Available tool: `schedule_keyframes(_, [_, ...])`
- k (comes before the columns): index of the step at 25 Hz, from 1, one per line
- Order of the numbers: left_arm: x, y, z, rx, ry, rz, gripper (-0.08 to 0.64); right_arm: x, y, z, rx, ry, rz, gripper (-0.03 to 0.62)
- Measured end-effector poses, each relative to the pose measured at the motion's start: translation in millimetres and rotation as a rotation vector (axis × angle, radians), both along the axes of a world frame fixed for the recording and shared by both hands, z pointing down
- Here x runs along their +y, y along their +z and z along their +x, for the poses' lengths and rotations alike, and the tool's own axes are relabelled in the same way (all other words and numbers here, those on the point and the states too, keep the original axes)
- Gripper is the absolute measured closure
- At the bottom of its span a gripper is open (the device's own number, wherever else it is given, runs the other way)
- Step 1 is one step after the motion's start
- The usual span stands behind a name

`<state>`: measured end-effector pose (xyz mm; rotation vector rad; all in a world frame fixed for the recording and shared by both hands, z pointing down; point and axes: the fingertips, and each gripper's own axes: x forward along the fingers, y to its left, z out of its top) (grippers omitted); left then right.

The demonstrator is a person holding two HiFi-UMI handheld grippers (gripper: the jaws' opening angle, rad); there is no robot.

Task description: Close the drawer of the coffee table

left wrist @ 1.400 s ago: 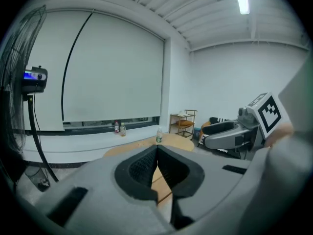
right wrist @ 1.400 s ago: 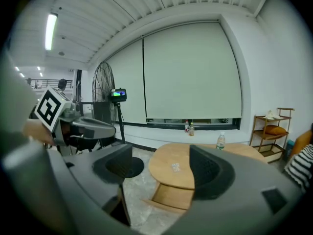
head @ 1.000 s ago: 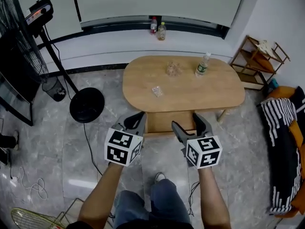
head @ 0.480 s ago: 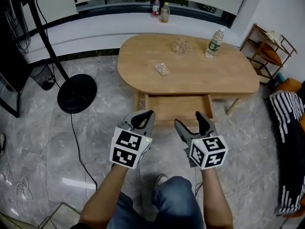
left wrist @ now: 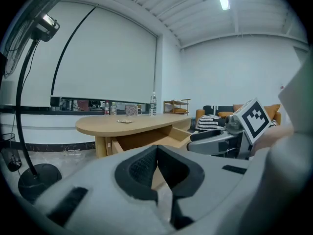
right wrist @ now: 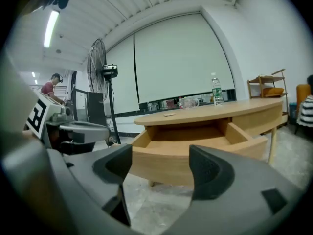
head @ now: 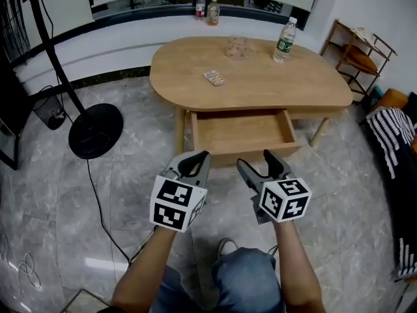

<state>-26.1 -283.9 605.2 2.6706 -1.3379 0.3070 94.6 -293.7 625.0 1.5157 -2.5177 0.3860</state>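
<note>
- drawer (head: 242, 130): it stands pulled out from under the near edge of the coffee table (head: 313, 87), its front panel towards the person, its bare wooden bottom in plain sight; in the right gripper view it fills the middle (right wrist: 195, 148).
- fan stand (head: 96, 130): its round black base sits on the grey floor, off the table's left end, with a cable trailing from it.
- left gripper (head: 194, 163): held low over the floor, short of the drawer's front left corner and apart from it; in the left gripper view (left wrist: 156, 153) its dark pads meet at the tips, pressed together with nothing between them.
- small packet (head: 214, 78): lies flat on the tabletop, left of the middle.
- glass (head: 238, 47): stands upright near the table's far edge, about the middle.
- right gripper (head: 264, 165): level with the left one, just beside it, in front of the drawer's front panel and not touching it; its jaws stand spread, and the right gripper view (right wrist: 161, 168) shows only the drawer front and floor through the gap.
- water bottle (head: 285, 40): upright near the far edge, right of the glass.
- wooden rack (head: 361, 47): stands on the floor beyond the table's right end.
- striped cloth (head: 394, 142): drapes at the far right.
</note>
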Motion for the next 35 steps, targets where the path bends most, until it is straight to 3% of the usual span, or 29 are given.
schedule_keyframes(6, [5.0, 16.9, 11.6, -0.003, 0.028, 0.006, 0.555, 0.3, 23.7, 4.2, -0.086, 0.025, 0.003, 0.232])
schedule_keyframes(16, [3.2, 36.6, 44.2, -0.015, 0.084, 0.032, 0.555, -4.0, 71.9, 4.6, -0.310, 0.019, -0.059, 0.210])
schedule_keyframes(26, [0.8, 57.2, 38.4, 0.014, 0.058, 0.027, 0.555, -31.3, 113.2, 16.4, -0.638, 0.087, -0.113, 0.159])
schedule_keyframes(30, [-8.6, 51.5, 42.1, -0.024, 0.074, 0.052, 0.555, -43.9, 115.7, 21.5, -0.762, 0.104, -0.089, 0.124])
schedule_keyframes(35, [-9.8, 43.9, 42.5, 0.004, 0.068, 0.069, 0.555, -50.8, 111.1, 18.6, -0.893, 0.090, -0.044, 0.112])
